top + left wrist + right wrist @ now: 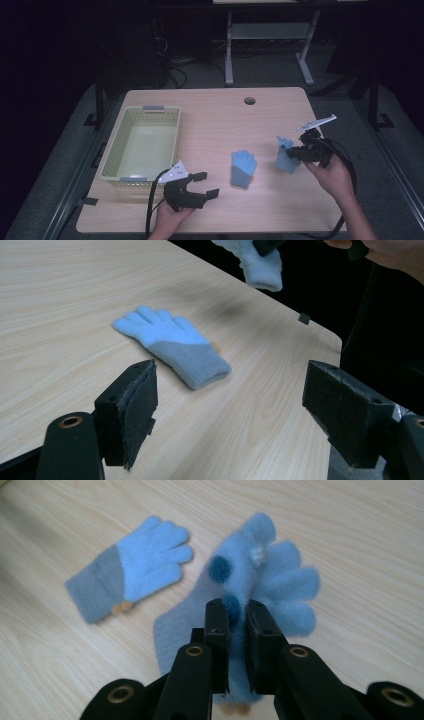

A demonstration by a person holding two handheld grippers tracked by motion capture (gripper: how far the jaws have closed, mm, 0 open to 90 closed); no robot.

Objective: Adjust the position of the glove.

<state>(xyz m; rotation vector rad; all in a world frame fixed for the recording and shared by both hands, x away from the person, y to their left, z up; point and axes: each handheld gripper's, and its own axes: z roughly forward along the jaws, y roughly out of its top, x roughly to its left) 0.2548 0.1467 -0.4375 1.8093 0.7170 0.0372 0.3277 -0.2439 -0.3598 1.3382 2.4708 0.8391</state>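
Now, high view: the right gripper (298,150) at 3 o'clock pinches a blue glove (285,155) and holds it up; a second glove (243,168) lies flat mid-worktop (215,115); a basket (141,144) sits at 9 o'clock.
Left gripper view: the left gripper (230,410) is wide open, holding nothing, second glove (172,344) beyond it.
Right gripper view: gripper (236,625) clamped on the dotted blue glove (260,580).

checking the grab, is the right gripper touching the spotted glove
Touching: the right gripper view shows the right gripper jaws pinched on the spotted glove.
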